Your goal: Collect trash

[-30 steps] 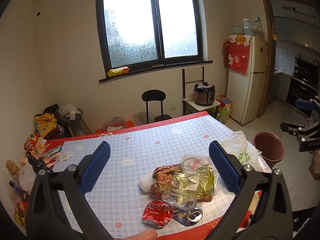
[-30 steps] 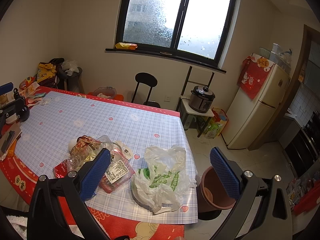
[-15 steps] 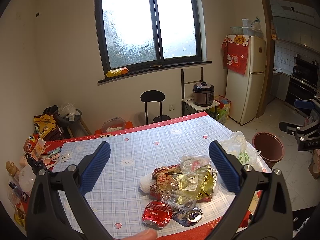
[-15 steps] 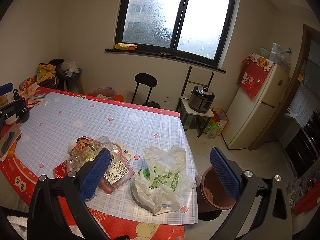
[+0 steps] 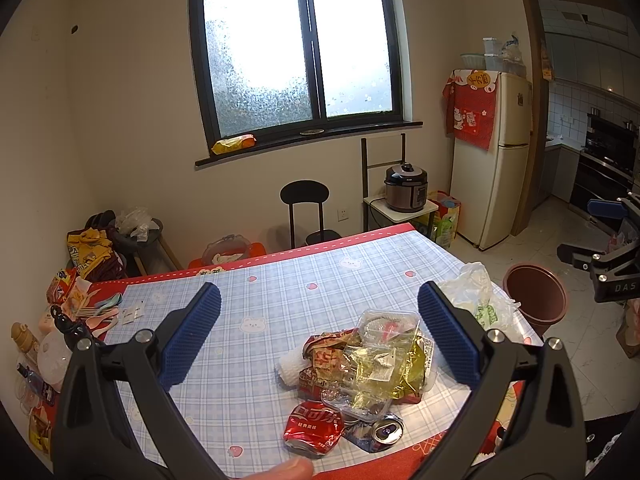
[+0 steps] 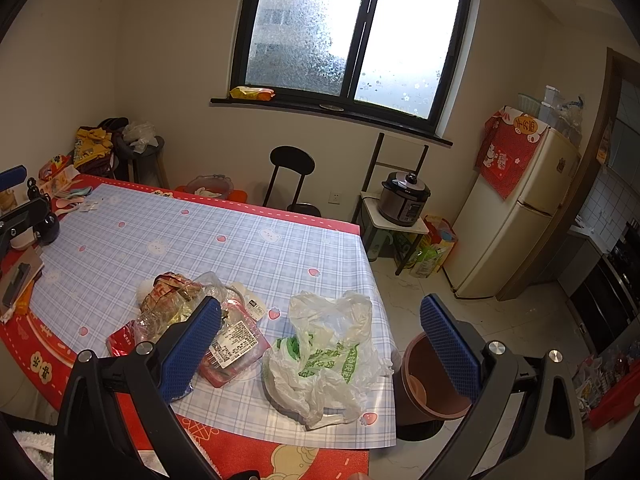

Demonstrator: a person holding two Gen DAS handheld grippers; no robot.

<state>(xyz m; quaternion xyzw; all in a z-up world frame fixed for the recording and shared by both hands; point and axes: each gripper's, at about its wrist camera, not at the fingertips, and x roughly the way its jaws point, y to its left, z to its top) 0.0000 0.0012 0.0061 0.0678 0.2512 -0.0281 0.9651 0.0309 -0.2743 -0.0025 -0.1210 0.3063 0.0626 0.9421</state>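
Trash [image 5: 360,364] is piled on the table [image 5: 280,304], seen between the spread fingers of the left gripper [image 5: 318,336], with a crushed can [image 5: 314,428] nearest. A plastic bag [image 6: 328,348] is framed between the spread fingers of the right gripper [image 6: 320,344]; a bin [image 6: 424,380] is seen by the right finger. Nothing is held.

A table under a blue-checked plastic cloth with red border [image 5: 280,304] carries a crushed red can [image 5: 314,428], a heap of clear and yellow wrappers [image 5: 372,364] and a crumpled white-green plastic bag [image 6: 324,352].
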